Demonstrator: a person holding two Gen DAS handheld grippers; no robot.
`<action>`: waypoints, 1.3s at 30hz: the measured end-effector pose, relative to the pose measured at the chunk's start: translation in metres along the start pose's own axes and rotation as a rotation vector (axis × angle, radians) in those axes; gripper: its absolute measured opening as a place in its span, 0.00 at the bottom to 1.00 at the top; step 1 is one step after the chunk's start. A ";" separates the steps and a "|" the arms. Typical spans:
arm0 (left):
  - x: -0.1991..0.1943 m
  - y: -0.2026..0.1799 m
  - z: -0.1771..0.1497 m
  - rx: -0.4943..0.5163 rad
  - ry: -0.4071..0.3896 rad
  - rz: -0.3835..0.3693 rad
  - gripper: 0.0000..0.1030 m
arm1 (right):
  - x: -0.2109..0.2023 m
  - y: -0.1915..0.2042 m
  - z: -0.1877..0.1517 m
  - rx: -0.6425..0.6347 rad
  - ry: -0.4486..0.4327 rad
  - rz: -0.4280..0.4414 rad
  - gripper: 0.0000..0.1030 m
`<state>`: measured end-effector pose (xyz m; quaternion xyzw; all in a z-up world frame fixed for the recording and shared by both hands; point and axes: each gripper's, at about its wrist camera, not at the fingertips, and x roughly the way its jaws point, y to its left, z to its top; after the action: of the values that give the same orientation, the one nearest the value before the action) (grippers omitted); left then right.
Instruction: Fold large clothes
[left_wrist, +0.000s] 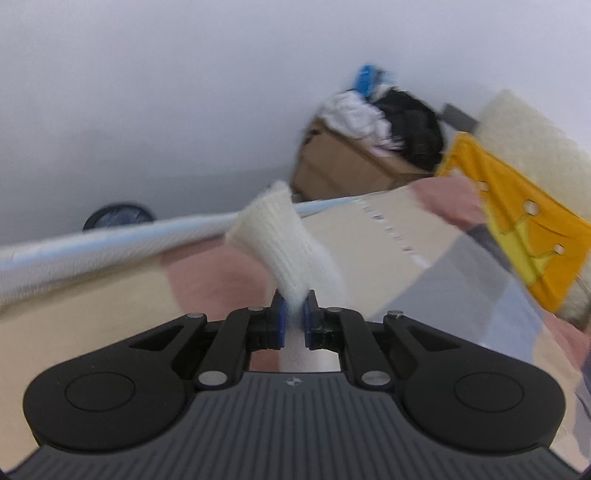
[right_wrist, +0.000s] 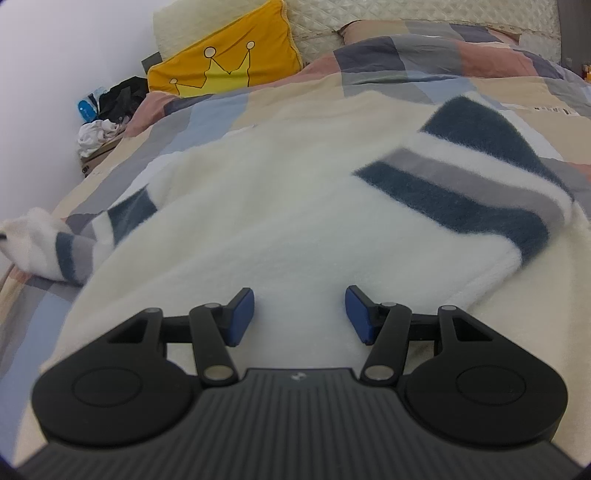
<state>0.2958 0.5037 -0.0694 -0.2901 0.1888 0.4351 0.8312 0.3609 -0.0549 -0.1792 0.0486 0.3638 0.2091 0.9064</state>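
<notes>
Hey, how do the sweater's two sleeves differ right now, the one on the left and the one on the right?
The left sleeve stretches out sideways off the white sweater's body, its ribbed cuff pinched in the left gripper. The right sleeve is already folded over the body and lies flat, with nothing gripping it; the right gripper hovers open near the hem. Both sleeves share the same dark blue, grey and white stripes.

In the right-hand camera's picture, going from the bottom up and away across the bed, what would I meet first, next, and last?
The right gripper with its fingers apart → white fleece sweater with dark stripes → patchwork quilt → yellow crown pillow → cream quilted headboard.
</notes>
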 end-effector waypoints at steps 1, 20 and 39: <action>-0.010 -0.012 0.002 0.032 -0.010 -0.019 0.10 | -0.001 0.000 0.001 0.000 -0.004 -0.002 0.56; -0.210 -0.243 -0.076 0.437 -0.140 -0.478 0.10 | -0.038 -0.038 0.023 0.050 -0.080 -0.038 0.56; -0.298 -0.339 -0.298 0.633 0.108 -0.939 0.10 | -0.086 -0.126 0.037 0.368 -0.243 -0.166 0.57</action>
<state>0.3962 -0.0255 -0.0198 -0.1015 0.2028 -0.0743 0.9711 0.3733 -0.2027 -0.1274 0.2075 0.2869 0.0567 0.9335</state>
